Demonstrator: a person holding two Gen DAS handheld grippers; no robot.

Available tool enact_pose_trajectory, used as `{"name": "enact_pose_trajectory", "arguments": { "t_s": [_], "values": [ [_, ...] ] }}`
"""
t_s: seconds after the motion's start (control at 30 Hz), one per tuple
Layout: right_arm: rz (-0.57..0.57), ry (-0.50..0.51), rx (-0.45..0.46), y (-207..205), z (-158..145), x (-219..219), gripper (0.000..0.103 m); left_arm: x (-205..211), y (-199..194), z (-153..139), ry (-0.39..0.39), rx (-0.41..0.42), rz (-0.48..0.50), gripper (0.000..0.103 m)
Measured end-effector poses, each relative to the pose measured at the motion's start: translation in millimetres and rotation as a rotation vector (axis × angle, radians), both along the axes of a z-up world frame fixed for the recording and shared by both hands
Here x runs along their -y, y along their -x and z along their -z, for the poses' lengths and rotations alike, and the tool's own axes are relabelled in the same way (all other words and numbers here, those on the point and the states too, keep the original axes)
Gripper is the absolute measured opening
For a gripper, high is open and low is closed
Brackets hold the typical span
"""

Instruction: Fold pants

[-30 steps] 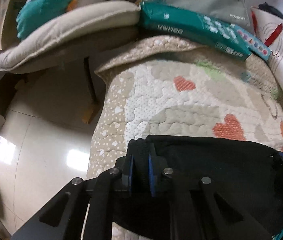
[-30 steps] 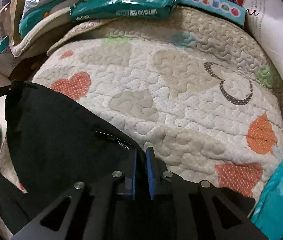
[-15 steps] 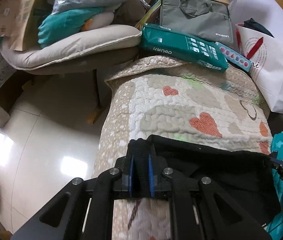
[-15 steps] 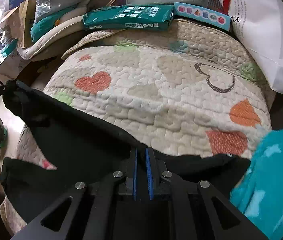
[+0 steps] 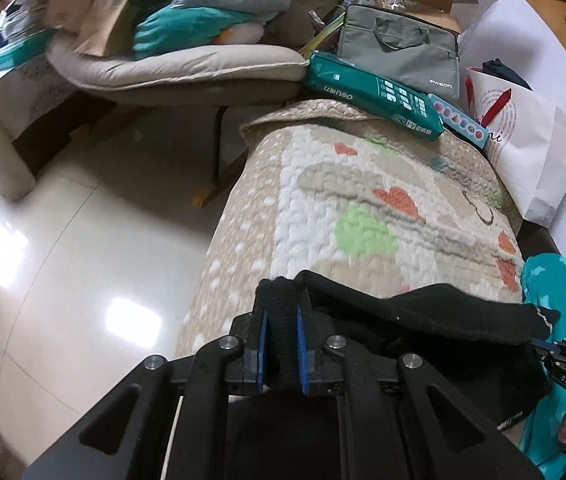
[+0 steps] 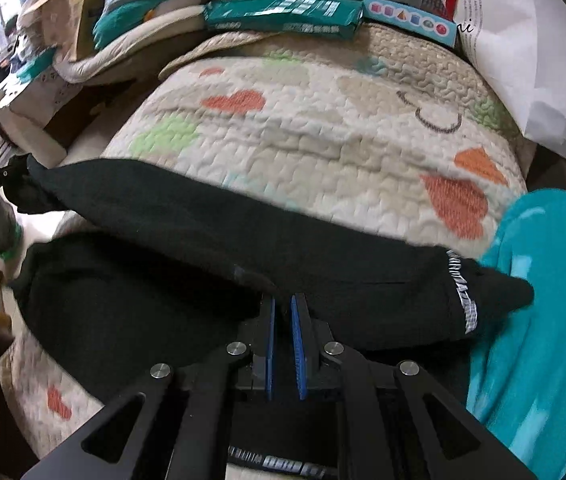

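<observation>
Pants (image 6: 211, 248), black, are lying across the near end of the quilted heart-pattern cover (image 6: 323, 128), doubled over. Left gripper (image 5: 281, 320) is clamping a bunched corner of fabric. Right gripper (image 6: 281, 320) is pinching the folded edge beside a teal blanket (image 6: 543, 320).

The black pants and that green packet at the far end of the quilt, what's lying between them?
Nothing: in the right wrist view, only bare heart-patterned quilt runs from the black pants to the green packet.
</observation>
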State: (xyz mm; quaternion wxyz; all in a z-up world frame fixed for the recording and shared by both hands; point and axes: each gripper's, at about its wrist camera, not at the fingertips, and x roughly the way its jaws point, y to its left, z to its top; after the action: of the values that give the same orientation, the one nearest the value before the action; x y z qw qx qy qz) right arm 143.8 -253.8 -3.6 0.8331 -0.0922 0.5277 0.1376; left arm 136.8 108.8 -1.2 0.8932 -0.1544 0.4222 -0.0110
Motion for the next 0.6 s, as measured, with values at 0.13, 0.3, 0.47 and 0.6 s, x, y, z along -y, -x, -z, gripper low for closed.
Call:
{"name": "enact_pose_trajectory", "arguments": {
  "t_s": [0.13, 0.3, 0.47, 0.6],
  "values": [
    [-0.012, 0.016, -0.033, 28, 7, -5, 0.009, 1, 33, 10, -0.019, -0.006, -0.013, 0.012],
    [-0.015, 0.051, -0.064, 57, 17, -7, 0.009, 7, 64, 14, -0.047, 0.003, -0.005, 0.012],
    [-0.009, 0.087, -0.111, 76, 33, -5, 0.009, 14, 86, 22, -0.074, -0.01, 0.005, 0.012],
    [0.0, 0.116, -0.143, 85, 42, -5, 0.009, 25, 105, 28, -0.153, -0.003, 0.023, 0.013]
  ]
}}
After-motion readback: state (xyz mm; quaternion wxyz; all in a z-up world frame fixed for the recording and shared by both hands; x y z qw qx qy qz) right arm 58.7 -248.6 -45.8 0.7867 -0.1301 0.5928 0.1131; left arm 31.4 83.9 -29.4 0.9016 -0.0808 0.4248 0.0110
